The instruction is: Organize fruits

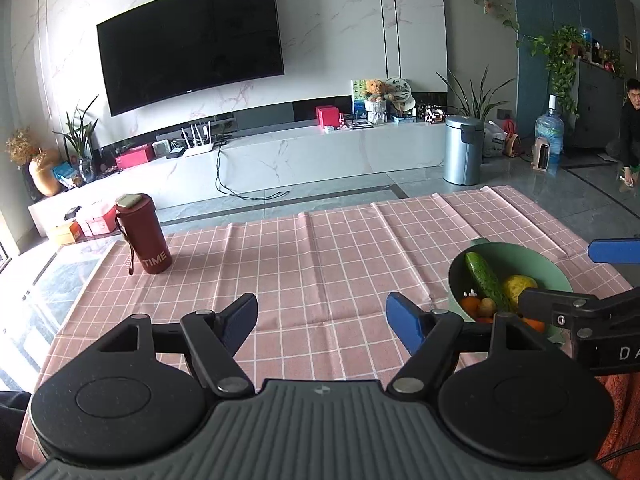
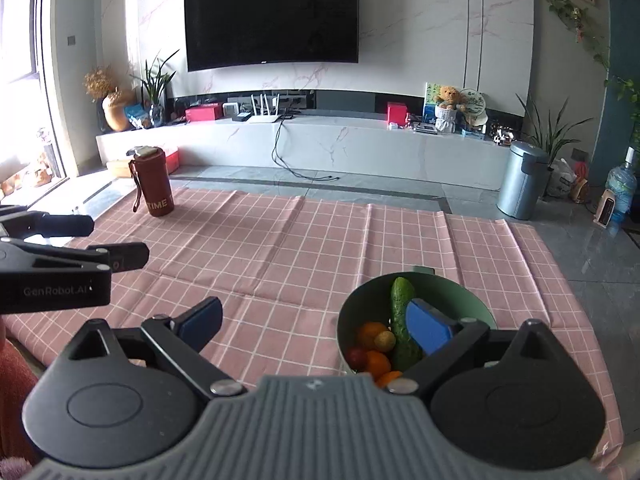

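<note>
From the left wrist, the left gripper (image 1: 322,320) stood wide and empty over the pink checked cloth (image 1: 320,248) — the green bowl (image 1: 556,276) of fruit, a cucumber (image 1: 482,276) leaning in it, sat to its right. From the right wrist, the right gripper (image 2: 316,326) gaped wide too, holding nothing — the bowl (image 2: 472,300) lay just behind its right finger, the red bottle (image 2: 154,186) far left.

We are facing a marble wall (image 2: 420,20) carrying a dark television (image 2: 272,16); daylight is entering through the window (image 2: 20,28) onto the grey tiled floor (image 2: 580,248).
</note>
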`<state>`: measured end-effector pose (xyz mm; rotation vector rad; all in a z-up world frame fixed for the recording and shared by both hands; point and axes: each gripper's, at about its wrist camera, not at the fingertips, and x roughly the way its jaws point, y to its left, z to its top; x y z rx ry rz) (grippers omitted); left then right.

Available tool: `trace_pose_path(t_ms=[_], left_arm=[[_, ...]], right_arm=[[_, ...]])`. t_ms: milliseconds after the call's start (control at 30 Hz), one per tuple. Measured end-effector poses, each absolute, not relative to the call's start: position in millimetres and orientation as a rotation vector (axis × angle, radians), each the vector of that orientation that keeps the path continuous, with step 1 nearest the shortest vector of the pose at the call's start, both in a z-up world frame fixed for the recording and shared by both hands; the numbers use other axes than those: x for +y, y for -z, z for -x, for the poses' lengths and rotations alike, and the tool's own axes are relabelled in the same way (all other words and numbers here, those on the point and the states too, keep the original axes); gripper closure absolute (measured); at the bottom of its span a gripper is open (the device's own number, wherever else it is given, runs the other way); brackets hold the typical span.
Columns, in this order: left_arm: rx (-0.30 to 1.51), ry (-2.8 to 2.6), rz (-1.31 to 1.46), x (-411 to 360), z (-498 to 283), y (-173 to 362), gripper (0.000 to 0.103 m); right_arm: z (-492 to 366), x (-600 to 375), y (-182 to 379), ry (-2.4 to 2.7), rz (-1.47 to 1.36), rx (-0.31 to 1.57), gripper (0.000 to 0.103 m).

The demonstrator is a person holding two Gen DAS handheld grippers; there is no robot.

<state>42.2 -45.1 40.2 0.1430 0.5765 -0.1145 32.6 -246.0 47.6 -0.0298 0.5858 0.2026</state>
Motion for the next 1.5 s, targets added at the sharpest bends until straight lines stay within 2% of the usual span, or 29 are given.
trace_pose_path(t_ms=[333,767,1500], left_arm=[[0.646,0.049,-0.062,-25.3,-35.9,2.2,0.015],[0.742,0.006,-0.131,-28.8,-28.5,42.6,0.015],[0.793,-0.010,-0.101,-21.6,-31.9,45.9,0.015]], right_arm=[[-13.1,-238.8,-11.2,-0.121,0.020,0.521,0.008],[-10.0,-241.4,40.0,-0.057,-0.046,0.590,0.008],[-16.9,-238.6,48.0,-0.059,-0.042,0.618,0.008]])
